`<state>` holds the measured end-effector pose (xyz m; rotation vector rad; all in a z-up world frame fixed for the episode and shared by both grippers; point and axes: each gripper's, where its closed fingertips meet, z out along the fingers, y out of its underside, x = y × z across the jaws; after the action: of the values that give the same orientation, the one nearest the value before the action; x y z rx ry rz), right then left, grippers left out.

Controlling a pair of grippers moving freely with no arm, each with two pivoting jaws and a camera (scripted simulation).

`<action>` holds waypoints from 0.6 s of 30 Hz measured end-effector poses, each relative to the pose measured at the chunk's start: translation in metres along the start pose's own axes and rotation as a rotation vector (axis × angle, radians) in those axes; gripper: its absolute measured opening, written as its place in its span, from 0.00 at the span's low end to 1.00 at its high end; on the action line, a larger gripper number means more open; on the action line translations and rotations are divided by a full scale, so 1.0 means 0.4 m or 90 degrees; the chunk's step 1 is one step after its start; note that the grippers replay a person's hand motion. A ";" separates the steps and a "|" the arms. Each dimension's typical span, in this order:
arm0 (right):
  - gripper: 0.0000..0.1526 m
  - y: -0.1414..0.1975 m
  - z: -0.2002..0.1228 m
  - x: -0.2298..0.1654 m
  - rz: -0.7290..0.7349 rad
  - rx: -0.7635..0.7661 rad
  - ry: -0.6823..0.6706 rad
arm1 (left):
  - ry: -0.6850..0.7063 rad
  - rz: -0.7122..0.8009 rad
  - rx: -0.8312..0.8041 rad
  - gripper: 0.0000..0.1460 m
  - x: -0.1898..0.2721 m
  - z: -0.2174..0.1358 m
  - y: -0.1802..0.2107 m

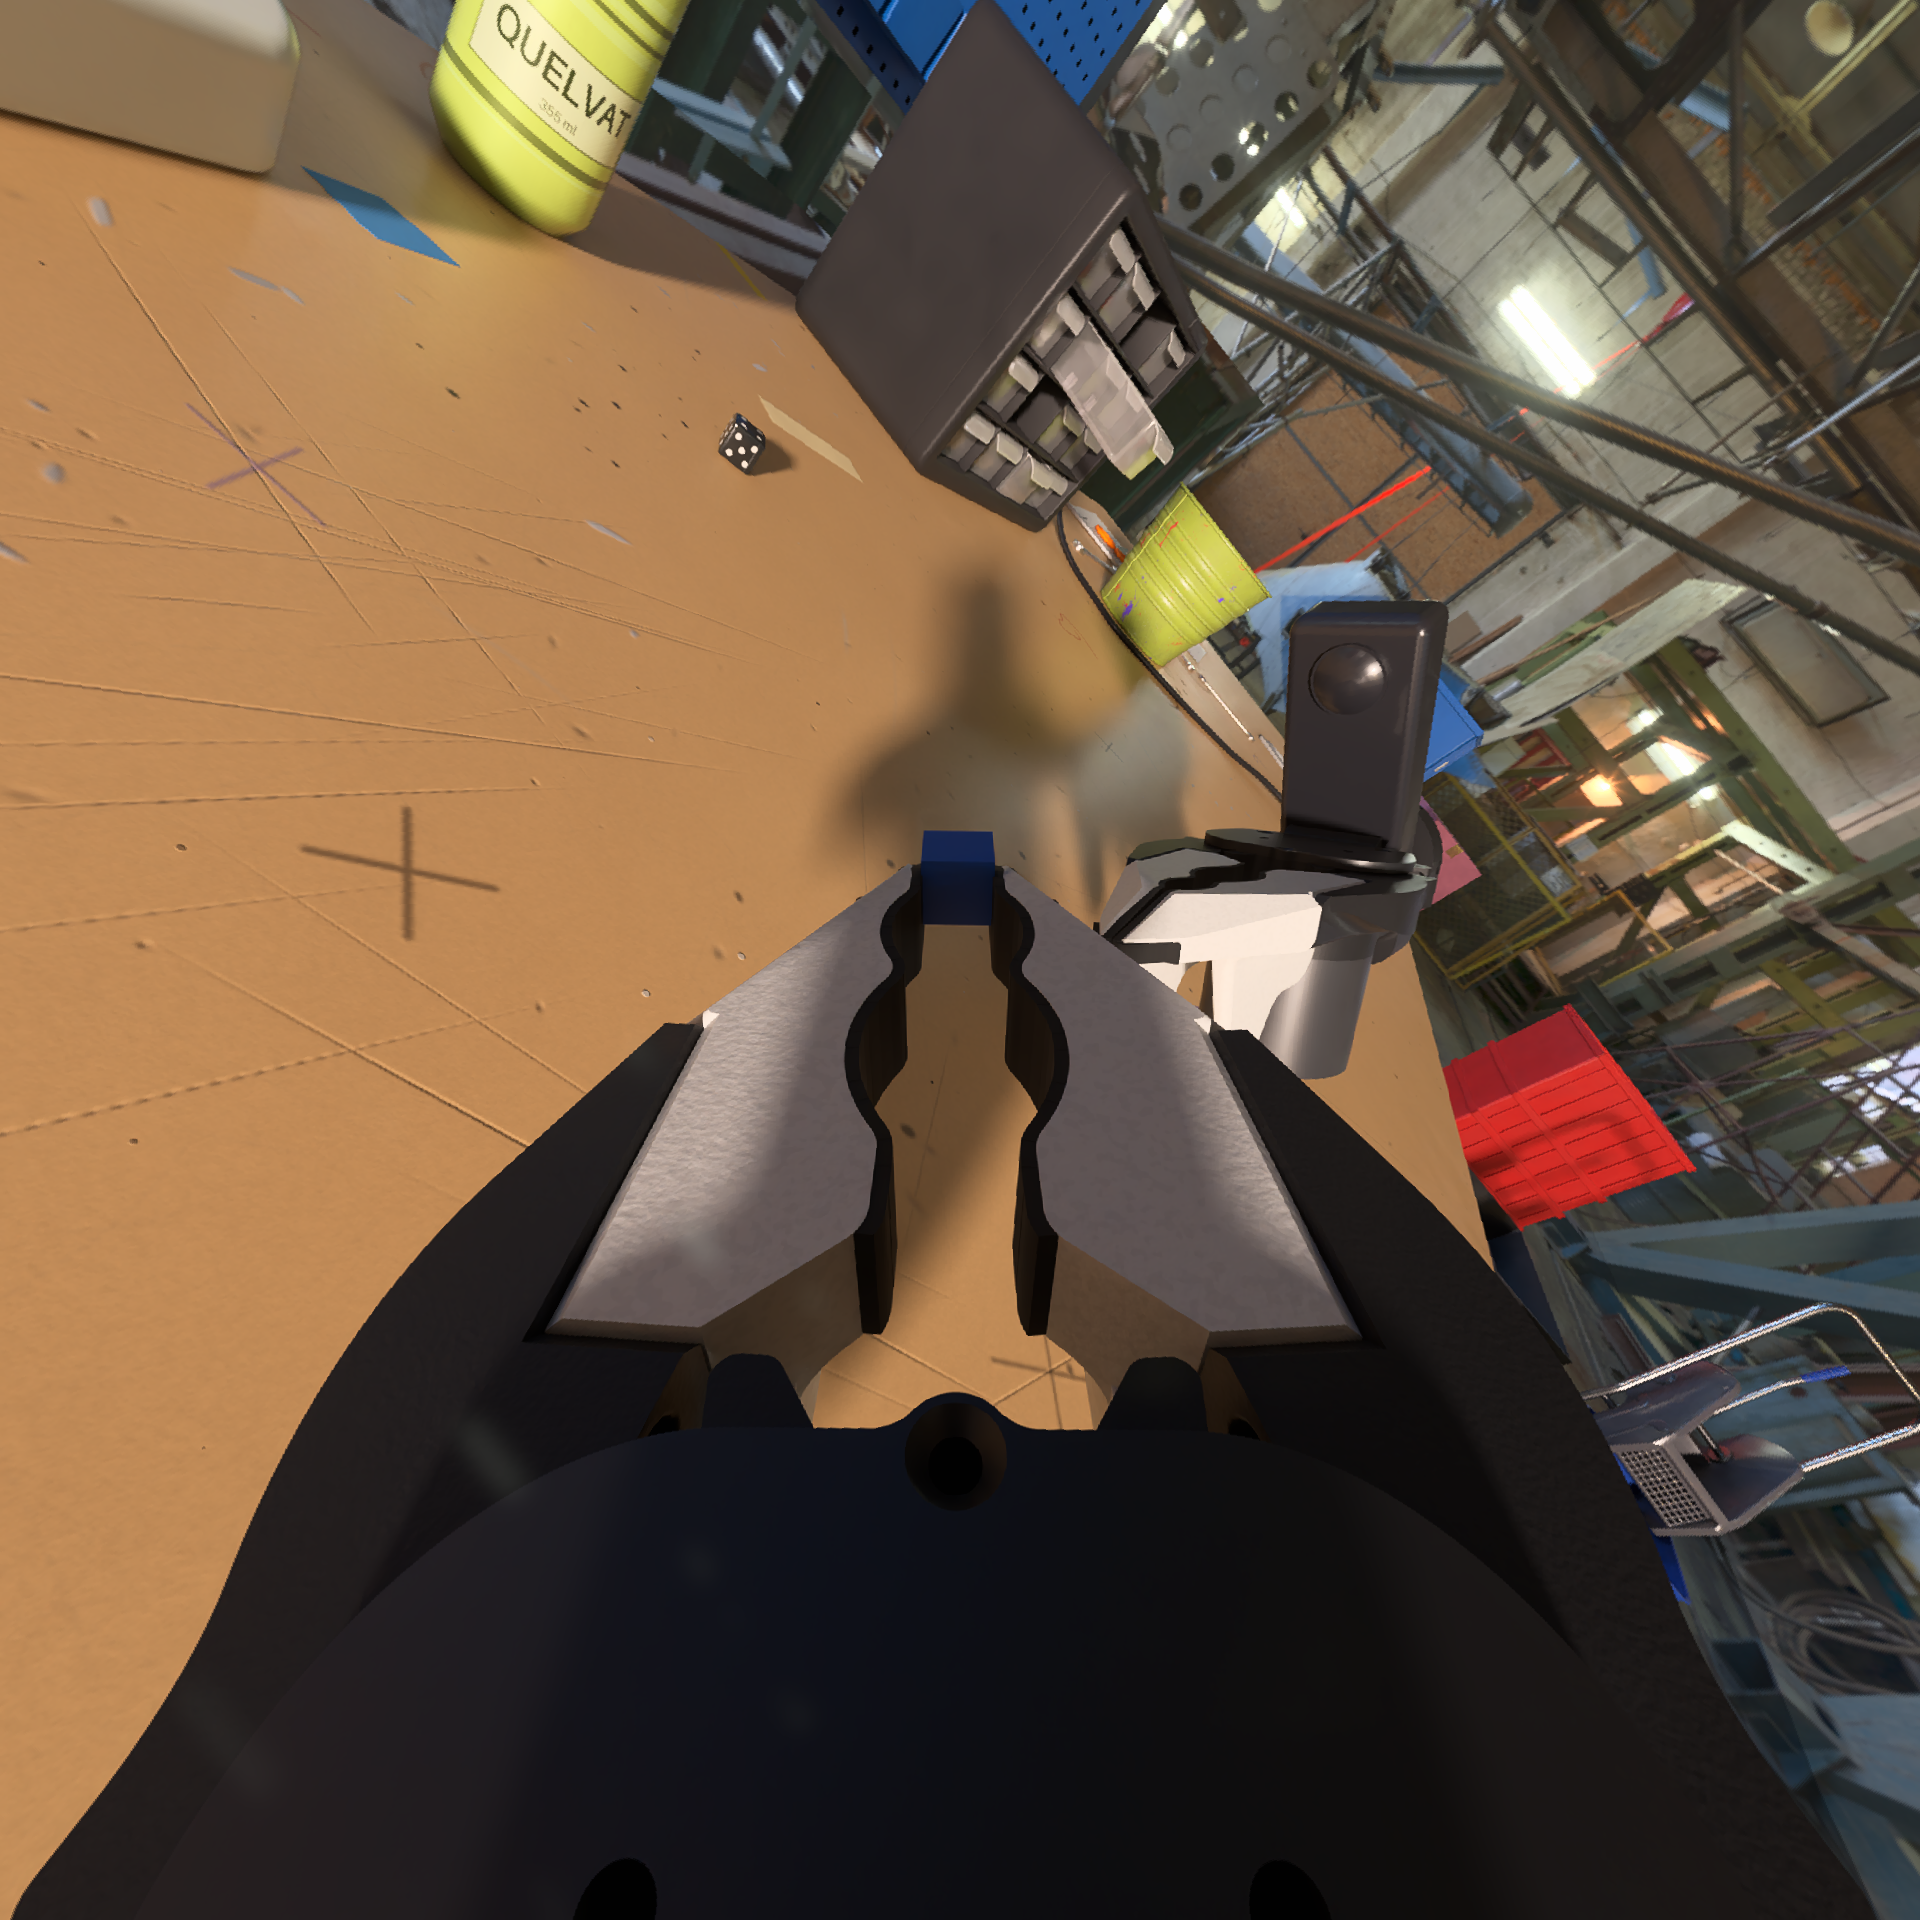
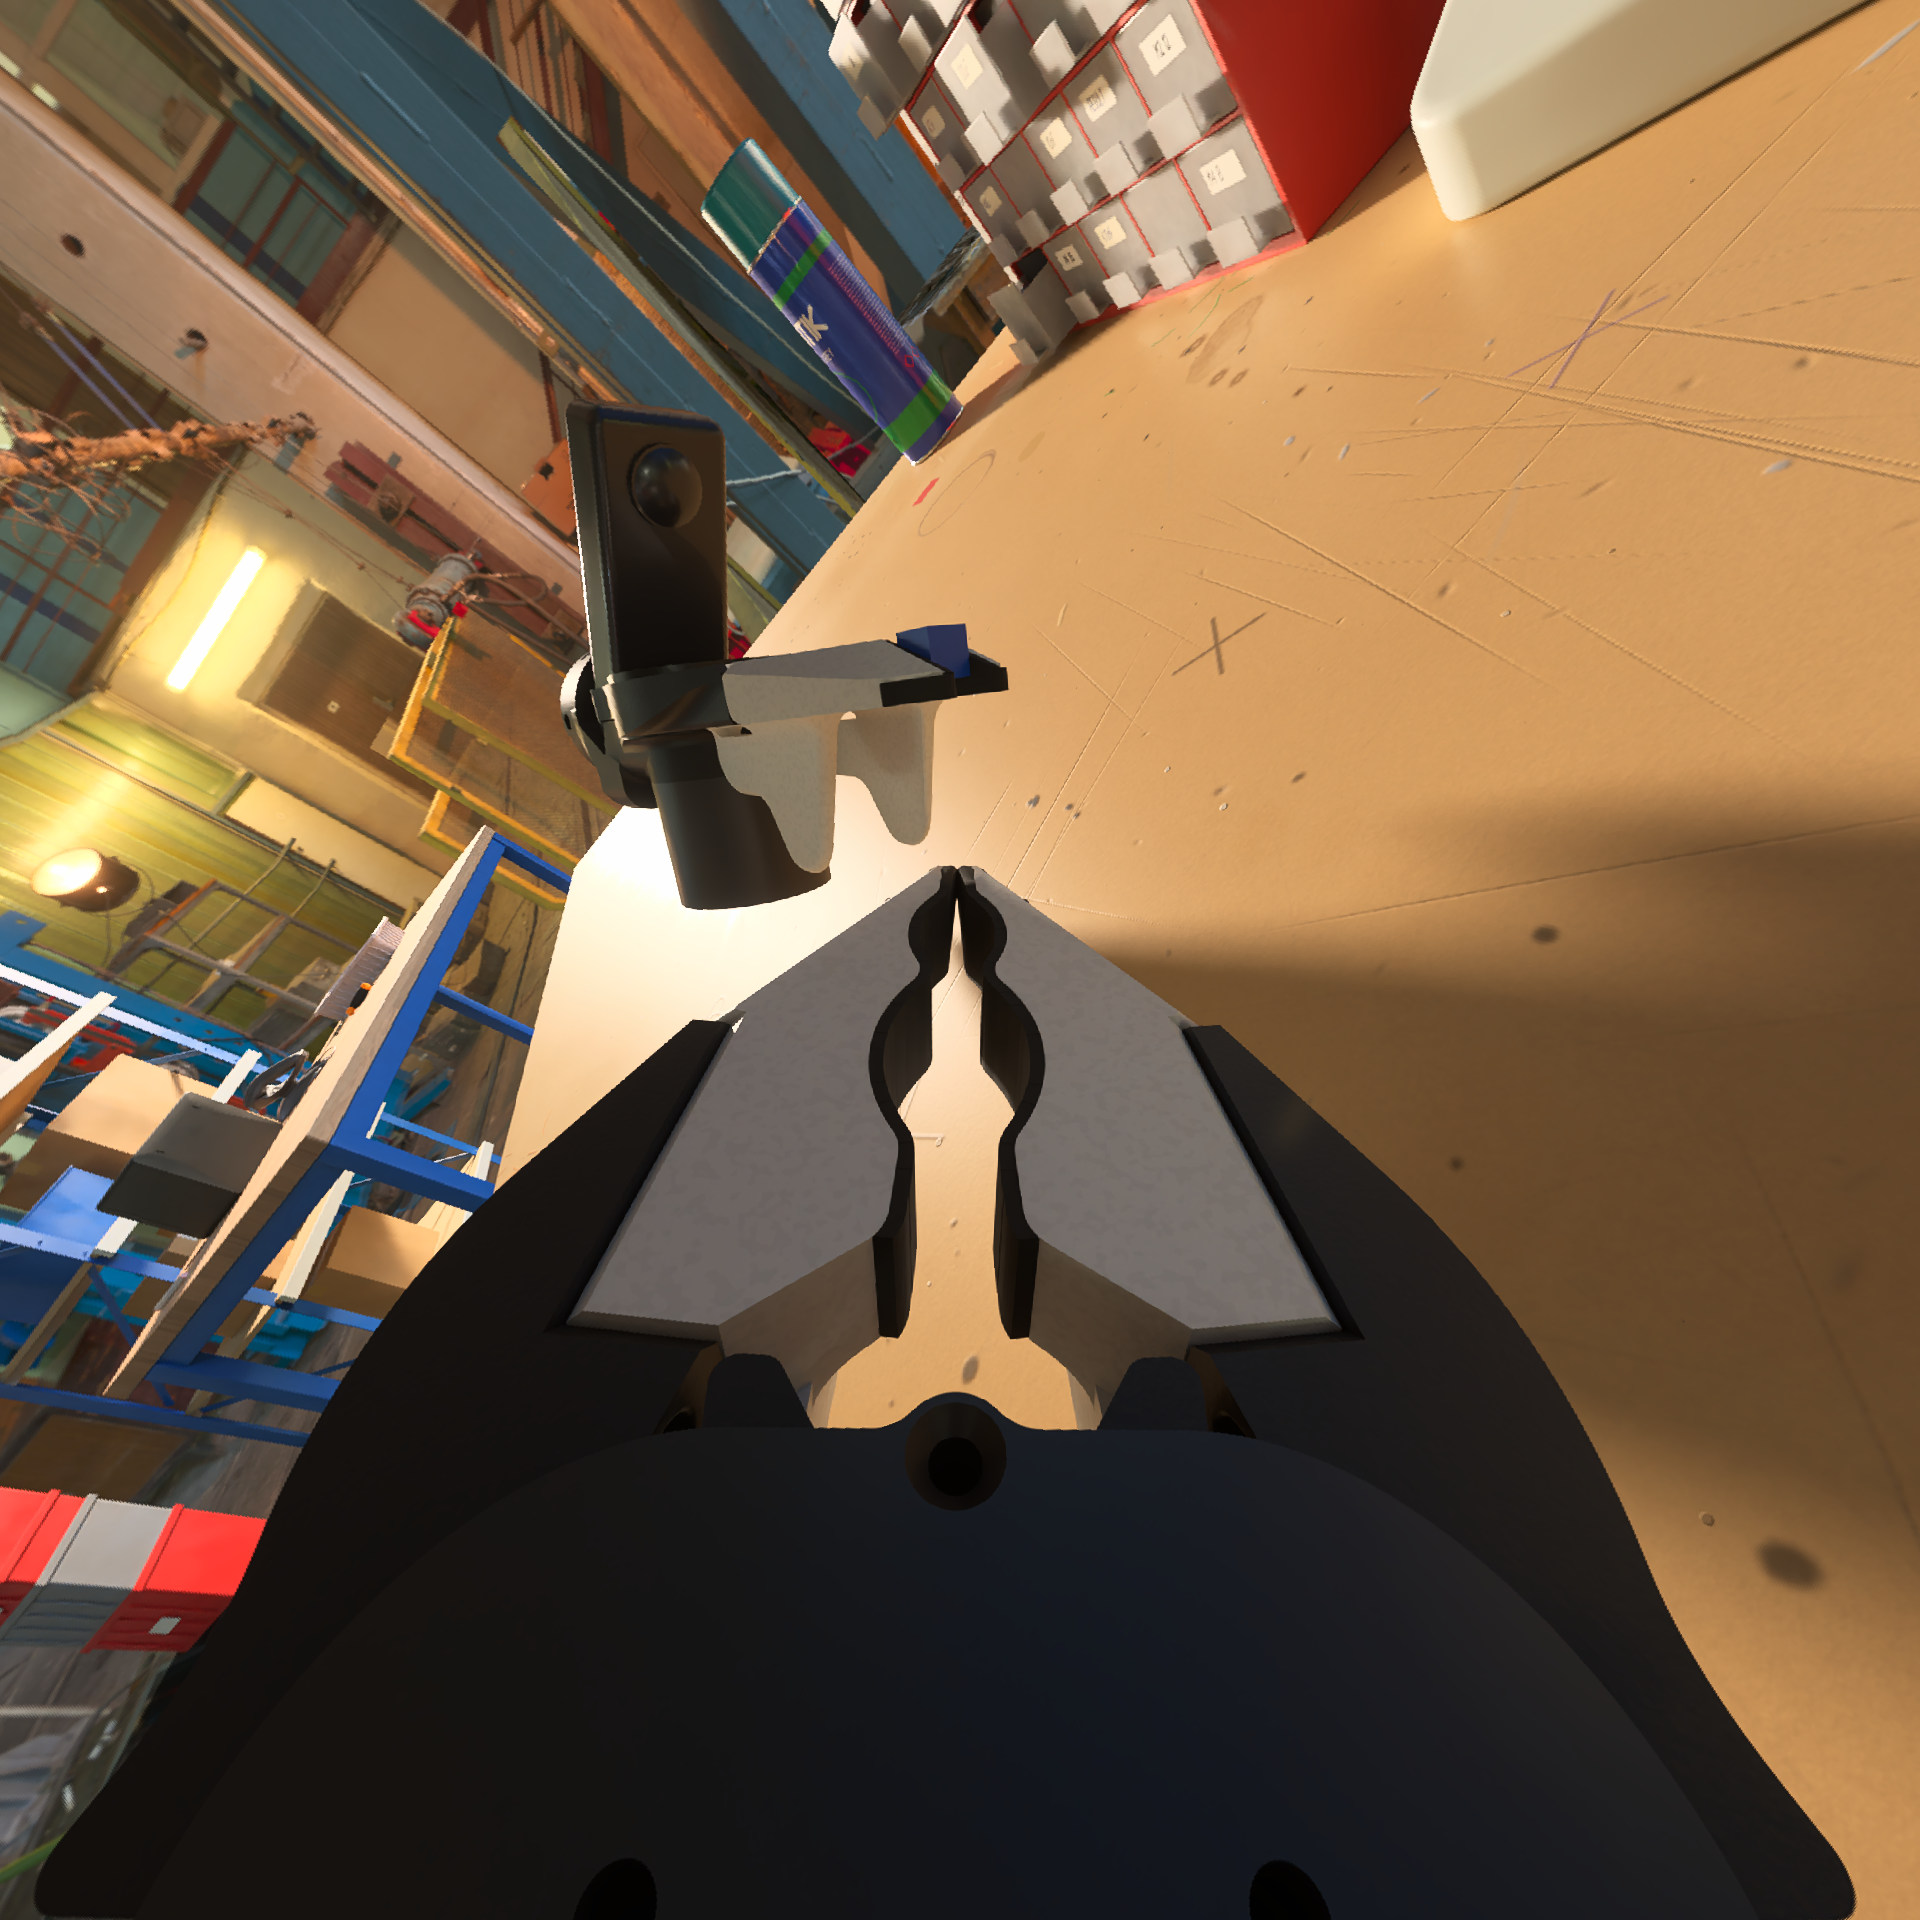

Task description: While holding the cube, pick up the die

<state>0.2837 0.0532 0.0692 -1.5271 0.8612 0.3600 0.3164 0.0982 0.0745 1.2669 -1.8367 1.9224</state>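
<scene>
Two sets of tongs were in play, and your left tongs (image 1: 957,894) were clamped on the small blue cube (image 1: 957,878), pinched right at the fingertips and held clear above the scratched tan worktop (image 1: 312,675). In the right wrist view you could see those same left tongs (image 2: 961,665) from the side, the blue cube (image 2: 935,642) sitting between the tips.

Your right tongs (image 2: 957,883) had their tips pressed together with nothing between them, hanging over the worktop (image 2: 1455,623). In the left wrist view the right tongs (image 1: 1132,925) showed just beside the left ones, on their right.

And the little black die with white pips (image 1: 742,445) lay on the worktop well ahead of the left tongs and a touch to the left, apart from both tongs. A dark grey cabinet of small drawers (image 1: 997,270) stood near it, farther right, and a yellow plastic bottle (image 1: 540,104) stood beyond it at the far edge, next to a cream rounded block (image 1: 145,83). A yellow-green bucket (image 1: 1184,582) sat past the worktop's edge.

Over on the right wrist view, a red cabinet of grey drawers (image 2: 1320,114) and a blue-and-green spray can (image 2: 842,301) were at the far end.
</scene>
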 end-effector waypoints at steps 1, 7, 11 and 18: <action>0.00 0.000 0.000 0.001 0.001 0.000 0.001 | 0.000 -0.001 0.000 0.08 0.000 0.000 0.000; 0.00 0.000 0.001 0.003 0.009 0.000 -0.001 | -0.001 -0.005 -0.001 0.08 -0.002 0.000 0.000; 0.00 0.002 0.002 0.004 0.013 -0.003 -0.001 | 0.000 -0.006 -0.001 0.08 -0.002 0.000 0.000; 0.00 0.004 0.005 0.022 0.025 -0.006 0.029 | -0.002 -0.011 -0.003 0.08 -0.005 0.001 0.000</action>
<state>0.2889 0.0524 0.0620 -1.5331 0.9277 0.3594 0.3177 0.0986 0.0729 1.2815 -1.8248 1.9074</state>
